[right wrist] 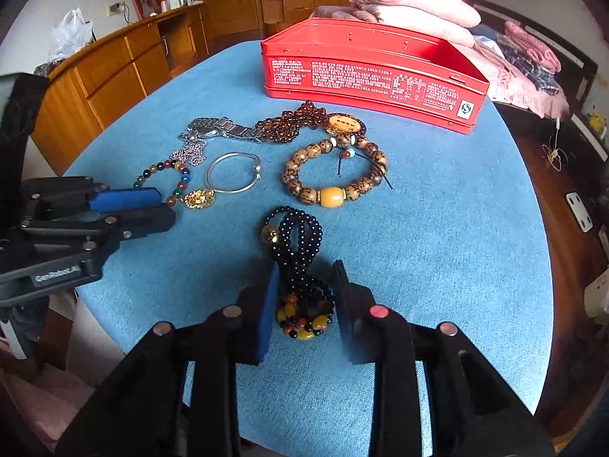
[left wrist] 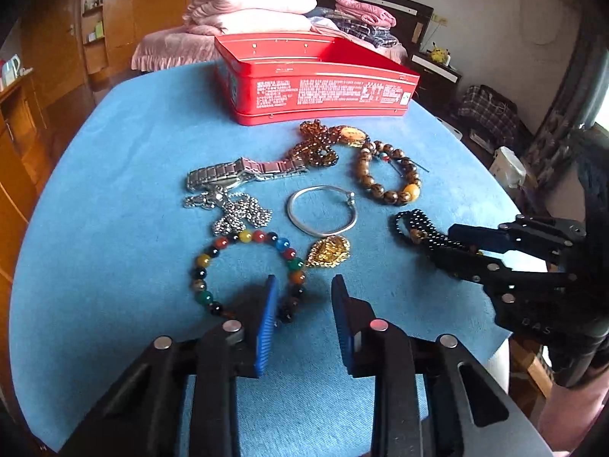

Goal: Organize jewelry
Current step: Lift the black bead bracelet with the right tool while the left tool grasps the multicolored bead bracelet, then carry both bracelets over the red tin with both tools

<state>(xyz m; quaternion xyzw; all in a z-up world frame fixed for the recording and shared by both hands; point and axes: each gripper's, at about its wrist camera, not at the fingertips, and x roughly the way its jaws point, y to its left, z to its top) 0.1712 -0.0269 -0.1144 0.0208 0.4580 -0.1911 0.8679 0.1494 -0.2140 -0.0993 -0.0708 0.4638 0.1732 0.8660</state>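
An open red tin (left wrist: 316, 87) (right wrist: 373, 72) stands at the far side of the blue table. In front of it lie a silver watch (left wrist: 243, 173), a silver chain (left wrist: 236, 211), a silver bangle (left wrist: 321, 209) (right wrist: 232, 173), brown wooden beads (left wrist: 392, 177) (right wrist: 335, 173), amber beads (left wrist: 316, 144), a gold pendant (left wrist: 329, 251) and a multicoloured bead bracelet (left wrist: 243, 266). My left gripper (left wrist: 302, 304) is open, its jaws over the bracelet's near edge. My right gripper (right wrist: 304, 293) is open around the black bead string (right wrist: 295, 243), its pads apart from the beads.
The round table's blue cloth (right wrist: 437, 228) ends close on all sides. A bed with folded pink bedding (left wrist: 251, 11) lies behind the tin. A wooden cabinet (right wrist: 114, 68) stands to the left in the right wrist view.
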